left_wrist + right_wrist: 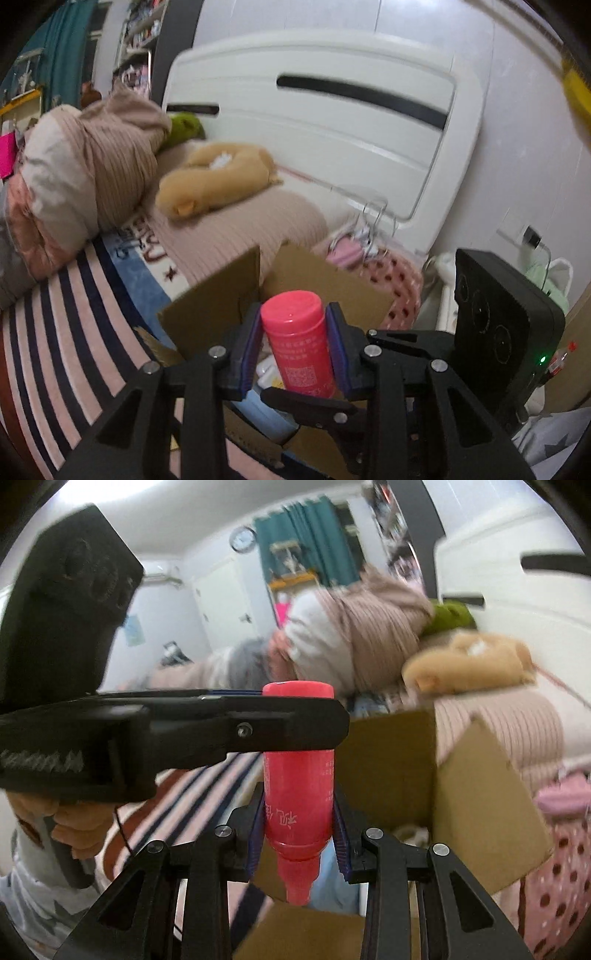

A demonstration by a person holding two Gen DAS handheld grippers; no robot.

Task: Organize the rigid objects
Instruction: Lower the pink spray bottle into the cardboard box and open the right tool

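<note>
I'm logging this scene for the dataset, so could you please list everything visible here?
Pink bottle: one, pink-red, upside down, held above the box by both tongs.
Cardboard box: one, brown, flaps open, on the bed.
Plush toy: one, tan, on the beige pillow.
Green plush: one, at the headboard.
Bundled quilt: one, beige-pink, on the bed.
Headboard: one, white.
Striped bedsheet: one, pink and navy.
Wall clock: one, white.
Left tongs: black, shut on the bottle.
Right tongs: black, shut on the bottle.
</note>
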